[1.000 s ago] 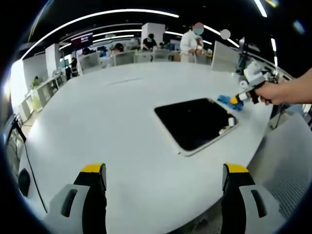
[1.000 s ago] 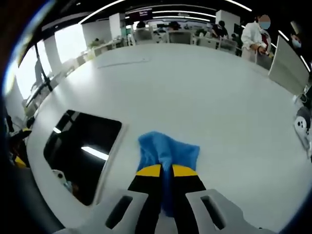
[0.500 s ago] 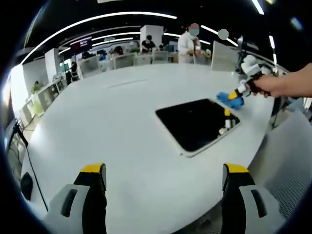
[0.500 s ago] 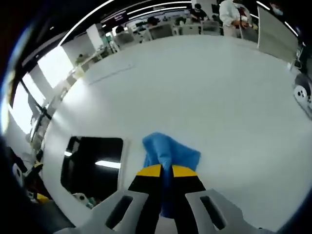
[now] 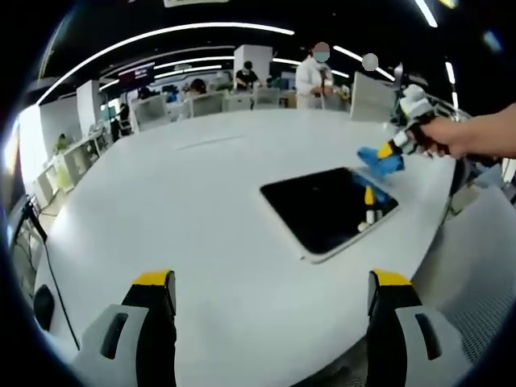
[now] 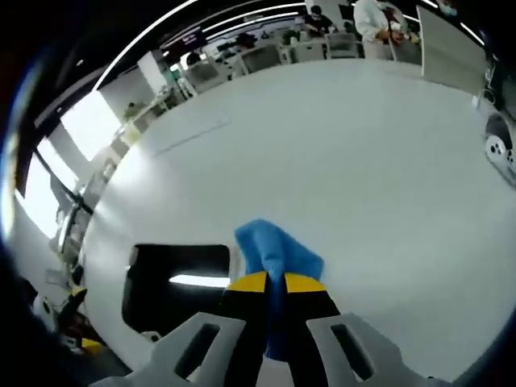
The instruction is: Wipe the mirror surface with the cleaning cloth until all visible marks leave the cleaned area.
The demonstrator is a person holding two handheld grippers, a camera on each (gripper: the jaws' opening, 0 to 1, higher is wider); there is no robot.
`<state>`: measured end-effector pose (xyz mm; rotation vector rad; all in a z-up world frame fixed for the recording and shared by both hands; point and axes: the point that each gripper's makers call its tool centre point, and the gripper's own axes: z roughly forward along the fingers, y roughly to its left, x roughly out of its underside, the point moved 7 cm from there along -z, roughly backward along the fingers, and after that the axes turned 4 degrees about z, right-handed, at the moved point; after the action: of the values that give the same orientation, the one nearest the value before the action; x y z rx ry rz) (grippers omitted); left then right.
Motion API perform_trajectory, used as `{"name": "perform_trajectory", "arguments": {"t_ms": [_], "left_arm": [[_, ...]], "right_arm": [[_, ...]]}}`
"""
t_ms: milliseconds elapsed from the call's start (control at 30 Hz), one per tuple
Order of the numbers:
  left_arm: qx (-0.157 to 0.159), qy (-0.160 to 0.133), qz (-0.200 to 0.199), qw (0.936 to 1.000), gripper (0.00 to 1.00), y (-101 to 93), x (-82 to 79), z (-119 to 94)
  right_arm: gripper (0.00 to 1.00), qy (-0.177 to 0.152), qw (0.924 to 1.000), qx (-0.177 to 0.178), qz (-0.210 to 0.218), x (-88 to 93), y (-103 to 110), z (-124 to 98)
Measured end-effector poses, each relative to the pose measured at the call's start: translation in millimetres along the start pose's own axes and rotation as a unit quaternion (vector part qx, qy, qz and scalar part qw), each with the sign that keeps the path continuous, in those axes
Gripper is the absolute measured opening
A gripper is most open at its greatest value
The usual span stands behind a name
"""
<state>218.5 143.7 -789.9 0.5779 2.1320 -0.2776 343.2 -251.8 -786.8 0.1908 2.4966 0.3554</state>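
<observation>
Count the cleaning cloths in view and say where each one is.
1. The blue cleaning cloth is clamped in the right tongs, held at the far edge of the mirror on the white table. Others may be hidden.

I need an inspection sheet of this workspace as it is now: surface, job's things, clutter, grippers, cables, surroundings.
Surface: large white table, rounded edge.
Job's things: dark mirror flat near the table edge; blue cloth at its far corner.
Clutter: nothing seen.
Grippers: right gripper shut on the cloth; left gripper open, holding nothing, back from the mirror.
Cables: dark cable beside the table.
Surroundings: open office, desks, people standing behind.
</observation>
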Motion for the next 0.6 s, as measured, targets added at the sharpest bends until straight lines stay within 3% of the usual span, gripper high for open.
{"name": "perform_trajectory", "arguments": {"t_ms": [600], "left_arm": [[0.016, 0.007, -0.001, 0.9998, 0.99, -3.6, 1.2, 1.9]], "right_arm": [[0.00, 0.033, 0.9993, -0.014, 0.009, 0.9, 43.5, 31.0]]}}
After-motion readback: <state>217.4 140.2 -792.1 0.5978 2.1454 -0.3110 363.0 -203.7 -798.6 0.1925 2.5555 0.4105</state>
